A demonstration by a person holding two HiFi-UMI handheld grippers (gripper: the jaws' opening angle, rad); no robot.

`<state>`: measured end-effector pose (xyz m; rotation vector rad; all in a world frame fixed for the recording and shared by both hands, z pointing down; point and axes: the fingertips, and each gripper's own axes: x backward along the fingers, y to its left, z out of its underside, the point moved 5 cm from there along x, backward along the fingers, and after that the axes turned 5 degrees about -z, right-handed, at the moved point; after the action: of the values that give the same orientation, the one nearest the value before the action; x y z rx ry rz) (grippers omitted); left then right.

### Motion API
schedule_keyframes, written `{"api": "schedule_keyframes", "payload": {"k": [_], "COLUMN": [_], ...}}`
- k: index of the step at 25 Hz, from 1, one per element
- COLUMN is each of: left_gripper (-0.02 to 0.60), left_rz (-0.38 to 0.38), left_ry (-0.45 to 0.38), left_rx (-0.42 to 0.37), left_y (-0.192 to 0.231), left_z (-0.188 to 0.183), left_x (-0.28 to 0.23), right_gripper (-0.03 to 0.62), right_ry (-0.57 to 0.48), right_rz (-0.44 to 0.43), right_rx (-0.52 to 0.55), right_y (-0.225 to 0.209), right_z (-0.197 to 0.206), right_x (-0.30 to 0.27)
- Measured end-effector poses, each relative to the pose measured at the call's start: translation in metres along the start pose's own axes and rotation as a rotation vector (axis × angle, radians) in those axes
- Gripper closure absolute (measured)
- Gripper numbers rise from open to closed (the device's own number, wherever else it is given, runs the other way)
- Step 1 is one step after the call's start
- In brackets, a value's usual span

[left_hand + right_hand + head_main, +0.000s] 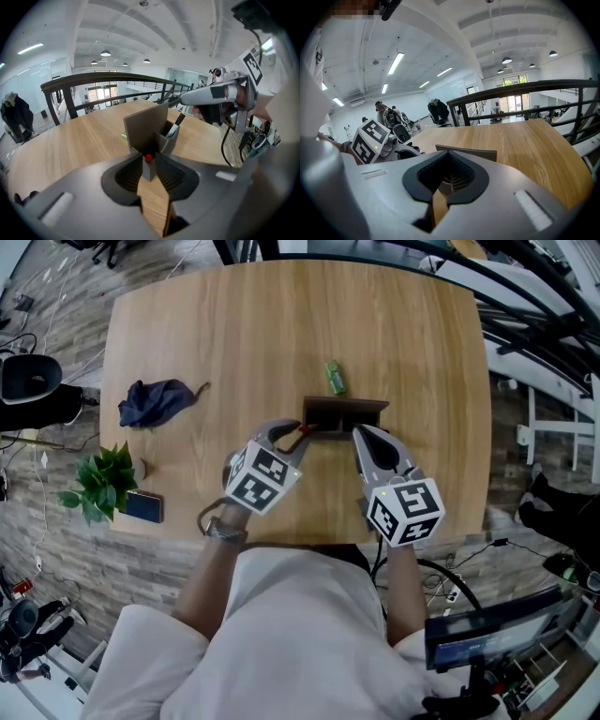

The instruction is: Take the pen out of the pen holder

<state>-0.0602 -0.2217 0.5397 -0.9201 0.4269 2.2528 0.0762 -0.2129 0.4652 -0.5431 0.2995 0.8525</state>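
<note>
A phone (pixel 142 506) and a plant (pixel 98 482) sit at the near-left edge of the desk (pixel 234 324), the phone just beside the plant's leaves.

Toward the middle of the near edge, both grippers reach forward to the holder (pixel 342 412). The left gripper (pixel 292 435) meets its near-left corner. There its jaws pinch the pen (pixel 149 169), a grey barrel with a red top that stands upright between the ribbed pads, right against the holder's front. The head view shows it only as a thin reddish line between the jaw tips and the holder.

The right gripper (pixel 359 432) is at the holder's near-right side. Its jaws are drawn almost together on a pale piece of the holder's edge, and the holder's flat brown panel rises just beyond them.

The holder is dark brown, with a tall panel and lower compartments. In the left gripper view, 2 other pens (pixel 176 125), 1 dark and 1 light, lean in the compartment to the right of the pinched pen.

A crumpled dark blue cloth (pixel 155 401) lies well to the left. Just beyond the holder lies a small green thing (pixel 334 378), apart from it.
</note>
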Motion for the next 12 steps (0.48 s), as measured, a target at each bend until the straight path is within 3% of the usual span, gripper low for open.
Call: {"api": "schedule_keyframes", "payload": {"k": [12], "left_gripper": [0.529], "left_rz": [-0.010], "left_ry": [-0.005], "left_rx": [0.021], "left_y": [0.0018], "left_z": [0.0023], "left_x": [-0.0006], "right_gripper": [0.591], "right_ry": [-0.003], "right_rz": [0.008], "right_rx": [0.000], "right_y": [-0.0011], "right_z": [0.0019], "right_x": [0.0021]}}
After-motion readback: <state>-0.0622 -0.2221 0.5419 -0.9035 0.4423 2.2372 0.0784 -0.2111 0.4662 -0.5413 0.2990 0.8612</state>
